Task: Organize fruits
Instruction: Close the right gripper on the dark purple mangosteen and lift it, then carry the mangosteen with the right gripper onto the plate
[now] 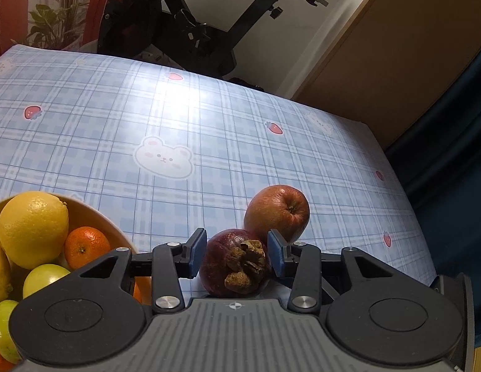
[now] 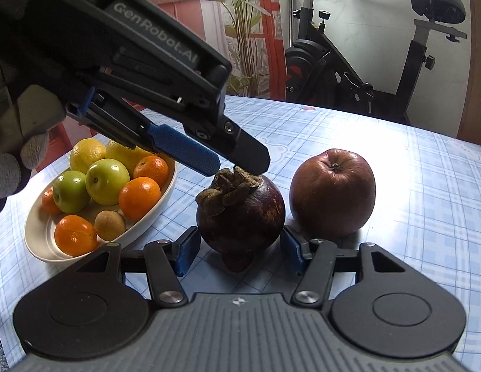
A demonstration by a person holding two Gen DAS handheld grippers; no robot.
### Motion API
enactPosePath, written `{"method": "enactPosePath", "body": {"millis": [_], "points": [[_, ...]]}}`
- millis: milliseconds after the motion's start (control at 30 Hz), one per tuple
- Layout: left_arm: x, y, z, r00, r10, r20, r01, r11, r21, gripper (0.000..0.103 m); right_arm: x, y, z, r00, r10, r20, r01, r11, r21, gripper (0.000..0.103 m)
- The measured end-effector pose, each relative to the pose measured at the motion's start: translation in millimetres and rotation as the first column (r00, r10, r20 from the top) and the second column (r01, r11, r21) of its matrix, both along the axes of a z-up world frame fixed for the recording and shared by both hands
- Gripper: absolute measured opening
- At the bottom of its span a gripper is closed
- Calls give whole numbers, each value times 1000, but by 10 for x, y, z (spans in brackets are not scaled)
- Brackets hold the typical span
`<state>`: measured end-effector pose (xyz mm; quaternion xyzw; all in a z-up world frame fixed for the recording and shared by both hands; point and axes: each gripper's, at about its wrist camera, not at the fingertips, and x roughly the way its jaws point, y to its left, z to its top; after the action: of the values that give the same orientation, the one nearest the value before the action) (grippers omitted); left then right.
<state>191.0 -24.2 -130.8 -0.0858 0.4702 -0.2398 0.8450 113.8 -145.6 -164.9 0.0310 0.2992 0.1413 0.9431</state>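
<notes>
Purple mangosteen (image 2: pixel 240 214) sits on the surface (image 2: pixel 426 186) beside the apple (image 2: pixel 332 192), near the bowl (image 2: pixel 38 235); your left tool (image 1: pixel 237 255) and right tool (image 2: pixel 240 252) both straddle it, released. Closing off-centre, you risk rolling it into the apple

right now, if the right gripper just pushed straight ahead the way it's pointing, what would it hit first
The mangosteen. It sits directly between the open fingers of the right gripper, just ahead of them. The red apple stands off to the right of that line, though depth is hard to judge.
</notes>
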Motion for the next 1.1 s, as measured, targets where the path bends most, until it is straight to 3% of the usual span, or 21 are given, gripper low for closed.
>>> {"method": "enactPosePath", "body": {"millis": [300,1100], "points": [[-32,12,-4,1000,-6,9,6,1000,14,36,-27,-39,14,1000,15,-1,-15,1000,25,60],[-299,136,143,999,-20,28,19,999,36,37,-242,39,143,996,94,11,-94,994,60,60]]}}
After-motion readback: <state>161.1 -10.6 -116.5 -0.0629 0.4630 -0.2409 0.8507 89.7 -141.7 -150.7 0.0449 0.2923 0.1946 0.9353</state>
